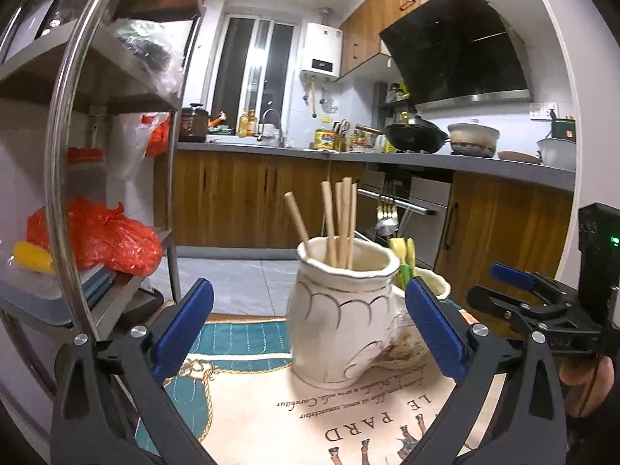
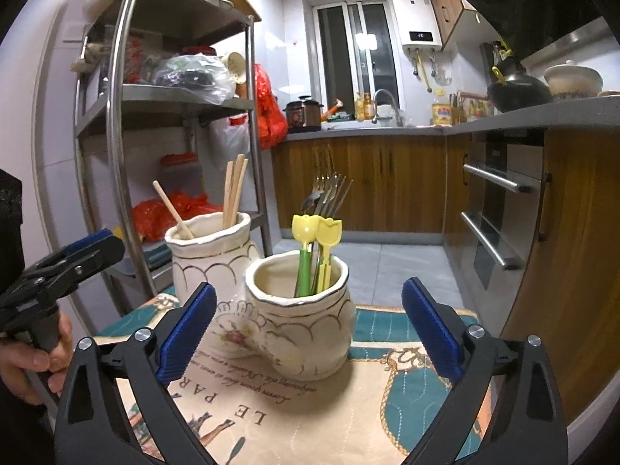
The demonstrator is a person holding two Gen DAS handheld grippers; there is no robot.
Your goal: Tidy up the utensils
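Both grippers, left gripper (image 1: 310, 325) and right gripper (image 2: 310, 325), are spread wide and empty, each upright ceramic jar (image 1: 341, 310) (image 2: 298, 310) sat roughly at 12 o'clock, chopsticks (image 1: 341, 224) nearer the left.

Printed teal-bordered cloth (image 2: 387, 399) under two touching cream ceramic jars (image 2: 306, 325), (image 2: 201, 255).

Table mat (image 2: 348, 399): "LE PARD" in capitals, cursive lines unreadable. Water heater (image 2: 416, 19) display: "20".
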